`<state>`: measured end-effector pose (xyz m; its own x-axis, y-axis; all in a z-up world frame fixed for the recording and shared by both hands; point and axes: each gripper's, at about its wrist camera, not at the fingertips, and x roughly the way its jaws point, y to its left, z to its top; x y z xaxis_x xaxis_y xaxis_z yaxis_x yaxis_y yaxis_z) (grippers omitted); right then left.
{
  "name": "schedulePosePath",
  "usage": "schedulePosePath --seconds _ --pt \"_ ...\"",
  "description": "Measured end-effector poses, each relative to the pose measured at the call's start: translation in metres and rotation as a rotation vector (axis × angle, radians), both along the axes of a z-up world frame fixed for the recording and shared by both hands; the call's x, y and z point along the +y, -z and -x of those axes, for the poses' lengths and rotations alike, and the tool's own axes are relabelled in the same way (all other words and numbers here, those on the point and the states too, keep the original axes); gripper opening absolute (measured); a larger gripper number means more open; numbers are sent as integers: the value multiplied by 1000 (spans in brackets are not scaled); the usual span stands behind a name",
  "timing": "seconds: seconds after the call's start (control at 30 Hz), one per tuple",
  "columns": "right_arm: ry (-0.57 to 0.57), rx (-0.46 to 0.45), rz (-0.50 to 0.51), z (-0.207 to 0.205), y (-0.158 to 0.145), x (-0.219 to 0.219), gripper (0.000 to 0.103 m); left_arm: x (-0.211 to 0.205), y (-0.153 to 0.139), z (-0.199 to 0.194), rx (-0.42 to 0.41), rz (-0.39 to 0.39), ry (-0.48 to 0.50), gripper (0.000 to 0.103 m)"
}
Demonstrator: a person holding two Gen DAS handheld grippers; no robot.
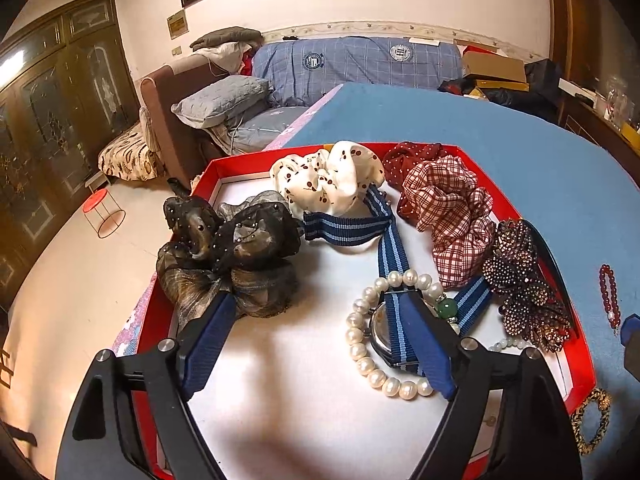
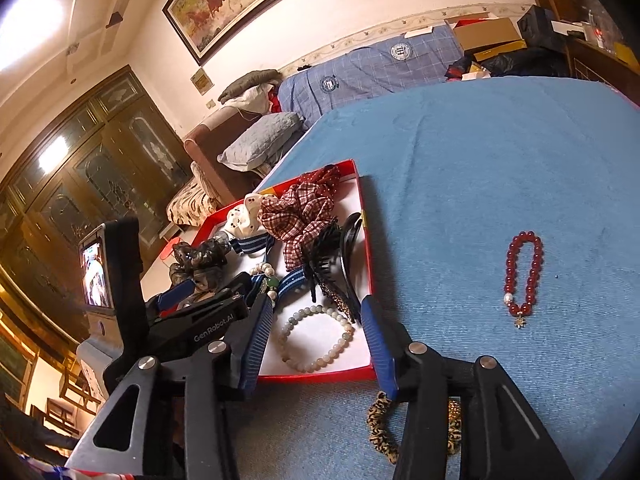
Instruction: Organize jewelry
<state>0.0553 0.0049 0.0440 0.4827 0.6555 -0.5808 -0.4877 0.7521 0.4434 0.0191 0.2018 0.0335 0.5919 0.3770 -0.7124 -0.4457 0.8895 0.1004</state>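
Observation:
A red box point(image 1: 248, 159) with a white floor sits on the blue cloth and holds scrunchies, a blue striped watch point(image 1: 394, 322), a white pearl bracelet point(image 1: 366, 364) and a beaded hair clip point(image 1: 520, 284). My left gripper point(image 1: 320, 320) hangs open over the box, its right finger above the watch, its left finger beside a dark gauze scrunchie point(image 1: 228, 256). My right gripper point(image 2: 316, 324) is open over the box's near corner, above a pale jade bead bracelet point(image 2: 316, 340). A red bead bracelet point(image 2: 524, 276) and a leopard scrunchie point(image 2: 380, 420) lie on the cloth outside the box.
The blue cloth point(image 2: 480, 160) stretches far to the right and back. A sofa with pillows point(image 1: 224, 100) and cardboard boxes point(image 1: 492, 66) stand behind it. The left gripper's body with its screen point(image 2: 104, 272) shows at the left of the right wrist view.

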Motion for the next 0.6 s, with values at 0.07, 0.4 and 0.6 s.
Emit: schedulePosePath --seconds 0.07,0.4,0.6 --pt "2 -2 -2 1 -1 -2 52 0 0 0 -2 -3 -1 83" --pt "20 -52 27 7 -2 -8 55 -7 -6 21 -66 6 1 83" --pt "12 -111 72 24 -3 -9 64 -22 -12 50 -109 6 0 83"
